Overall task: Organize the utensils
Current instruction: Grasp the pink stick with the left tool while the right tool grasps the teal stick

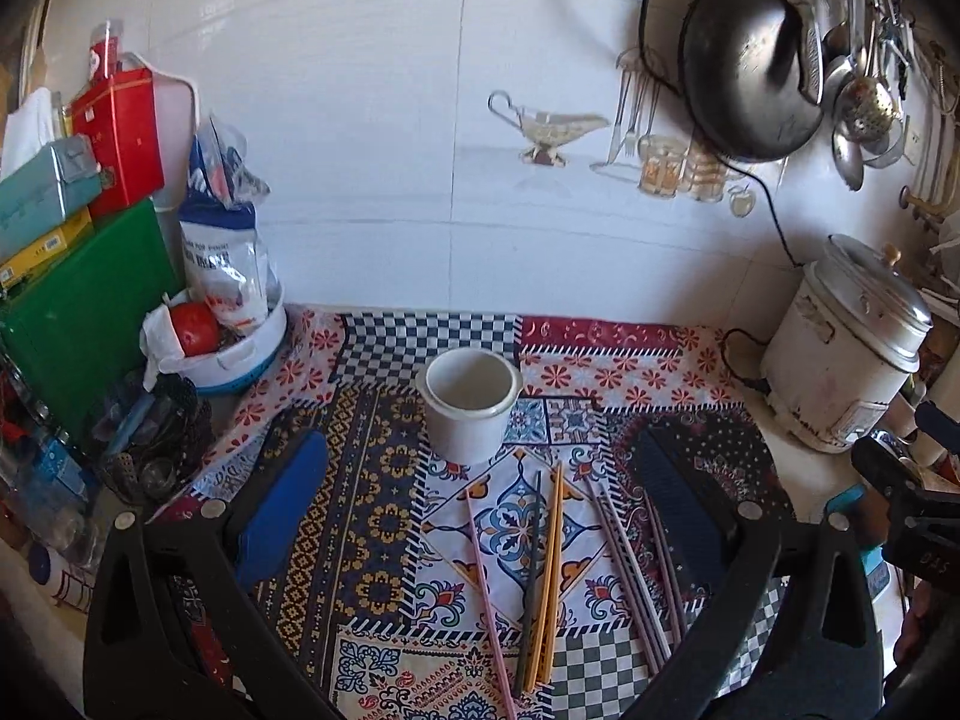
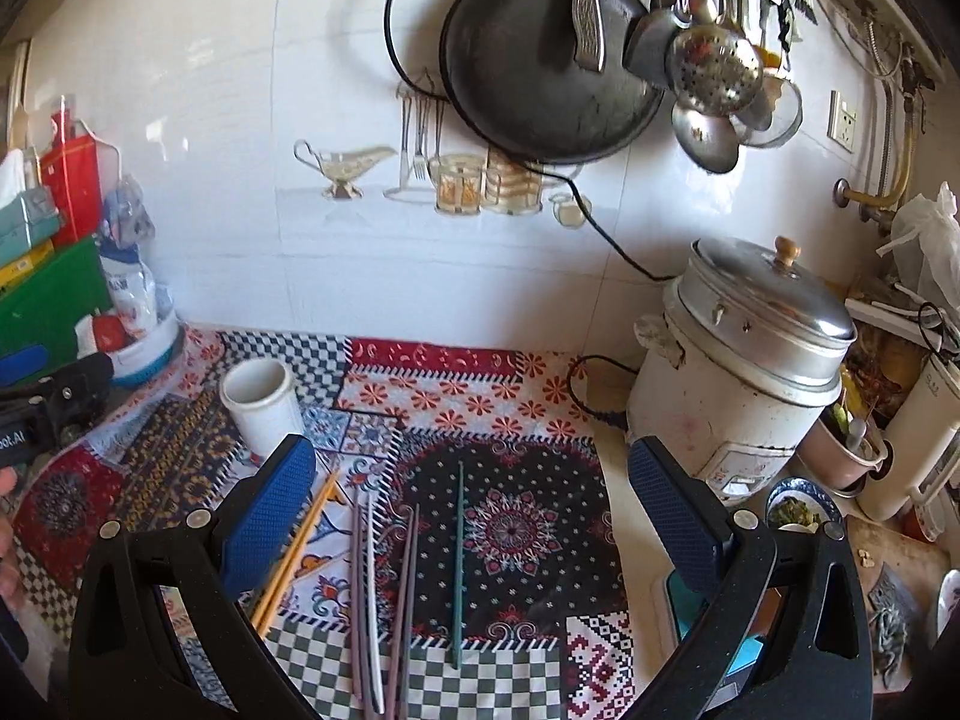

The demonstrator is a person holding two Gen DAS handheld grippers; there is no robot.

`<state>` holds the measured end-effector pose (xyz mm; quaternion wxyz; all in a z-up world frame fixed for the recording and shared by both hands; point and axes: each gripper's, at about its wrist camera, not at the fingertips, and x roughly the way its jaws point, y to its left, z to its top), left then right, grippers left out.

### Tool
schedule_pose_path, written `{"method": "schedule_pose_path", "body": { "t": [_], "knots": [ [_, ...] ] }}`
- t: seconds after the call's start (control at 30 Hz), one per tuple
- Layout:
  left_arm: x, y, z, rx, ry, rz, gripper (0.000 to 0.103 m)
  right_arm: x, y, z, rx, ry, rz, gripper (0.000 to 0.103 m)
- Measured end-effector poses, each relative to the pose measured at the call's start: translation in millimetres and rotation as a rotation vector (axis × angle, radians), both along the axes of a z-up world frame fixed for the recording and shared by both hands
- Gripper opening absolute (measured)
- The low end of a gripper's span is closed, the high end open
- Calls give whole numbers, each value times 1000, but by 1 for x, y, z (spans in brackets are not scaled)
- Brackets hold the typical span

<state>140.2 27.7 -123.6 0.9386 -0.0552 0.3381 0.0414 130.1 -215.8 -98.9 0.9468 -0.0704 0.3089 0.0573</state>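
Observation:
Several chopsticks lie loose on a patterned cloth (image 1: 372,516). In the left wrist view a pink chopstick (image 1: 489,600), a dark grey one (image 1: 531,570) and an orange pair (image 1: 552,576) rest in front of a white cup (image 1: 470,405), which stands upright and empty; mauve chopsticks (image 1: 630,576) lie to the right. My left gripper (image 1: 480,516) hovers open above them, holding nothing. In the right wrist view the teal chopstick (image 2: 459,564) lies between the fingers of my open right gripper (image 2: 474,516), with mauve and white chopsticks (image 2: 384,594), the orange pair (image 2: 294,552) and the cup (image 2: 264,408) to its left.
A rice cooker (image 2: 744,372) with a metal lid stands on the right, its cord trailing across the cloth. A black pan (image 2: 546,60) and ladles (image 2: 708,72) hang on the tiled wall. Boxes, a bag and a white bowl (image 1: 240,354) crowd the left side.

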Motion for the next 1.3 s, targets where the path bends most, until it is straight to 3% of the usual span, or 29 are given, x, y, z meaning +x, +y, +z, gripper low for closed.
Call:
{"method": "schedule_pose_path", "body": {
  "t": [0.23,0.33,0.5,0.57,0.63,0.73,0.83,0.93,1.2,1.3],
  "knots": [
    [43,14,-76,39,208,4,96,49,-9,-76,-136,184,-22,103],
    [54,16,-110,38,303,3,88,63,-13,-107,-152,276,-9,102],
    [66,18,-161,6,469,-3,52,80,-22,-150,-85,442,17,95],
    [67,21,-174,-46,521,-10,43,87,-26,-161,-60,498,24,87],
    [67,22,-184,-92,568,-15,41,93,-27,-169,-41,533,29,75],
    [65,23,-189,-142,600,-1,38,102,-28,-177,-1,569,49,62],
    [64,21,-186,-206,581,-31,36,111,-28,-185,36,606,75,50],
    [67,15,-186,-214,579,-39,36,122,-27,-194,62,632,81,41],
    [75,4,-203,-248,663,-33,15,138,-16,-205,95,686,111,31],
    [76,0,-210,-259,669,-41,13,135,-12,-205,74,675,125,31]
  ]
}}
